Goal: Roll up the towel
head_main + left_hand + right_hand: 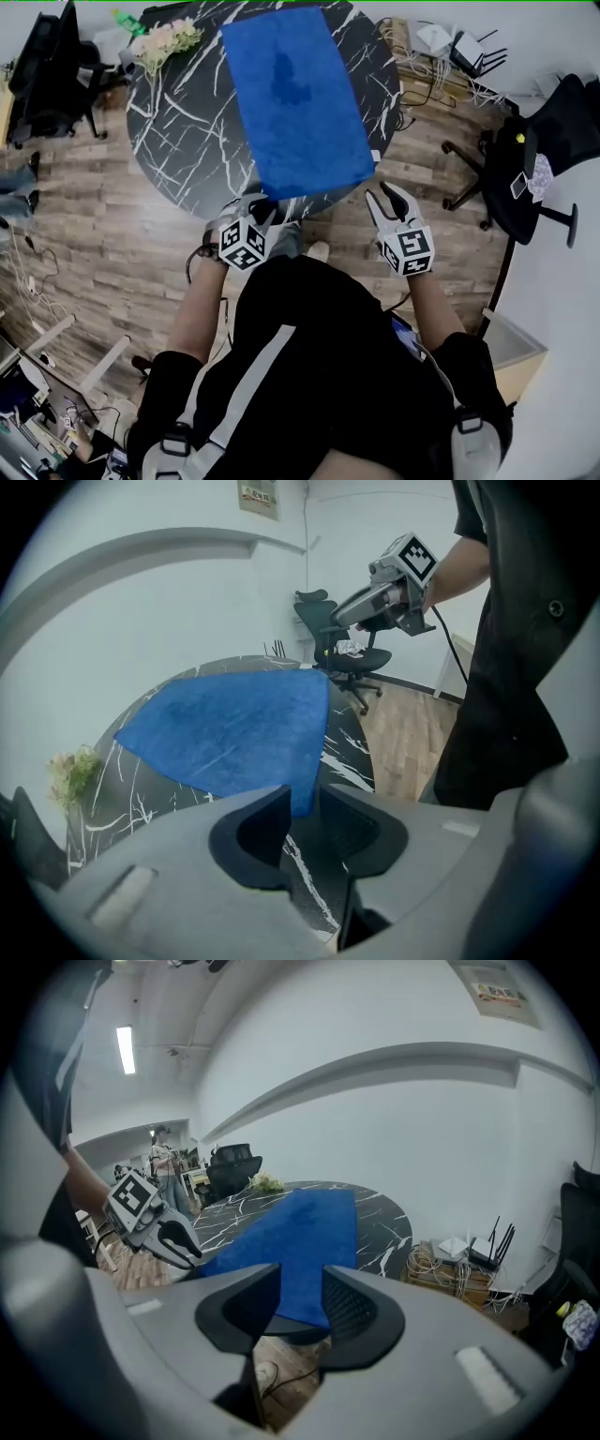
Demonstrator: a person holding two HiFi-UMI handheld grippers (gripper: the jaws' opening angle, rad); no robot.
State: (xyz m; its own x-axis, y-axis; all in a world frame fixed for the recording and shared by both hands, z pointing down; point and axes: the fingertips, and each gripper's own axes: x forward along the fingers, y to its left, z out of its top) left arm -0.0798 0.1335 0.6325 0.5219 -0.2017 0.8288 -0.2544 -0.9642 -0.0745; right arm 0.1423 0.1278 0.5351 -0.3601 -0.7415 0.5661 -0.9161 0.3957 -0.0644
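Two claws are out, one in each hand. The left claw [303, 808] points steeply down at the counter's near rim, its jaws a narrow gap apart. The near left corner of the one towel [295, 94] shows in that gap, and the pads do not visibly pinch it. The right claw [300, 1288] also stands with its jaws apart and nothing between them. It hangs just off the rim, near the towel's near right corner and clear of it.

The towel is blue and lies flat, fully spread, on the counter [178, 122], running from the near rim toward the far side. One darker patch [286, 80] marks its far half.

The counter is a round black marble top with white veins. One bunch of pale flowers [164, 39] sits at its far left edge. Around it is a wood-plank floor [112, 253] with two black office chairs [544, 159], one to each side. A tangle of cables [441, 47] lies on the floor by the white wall [394, 1119]. One person [161, 1162] stands far off in the background.
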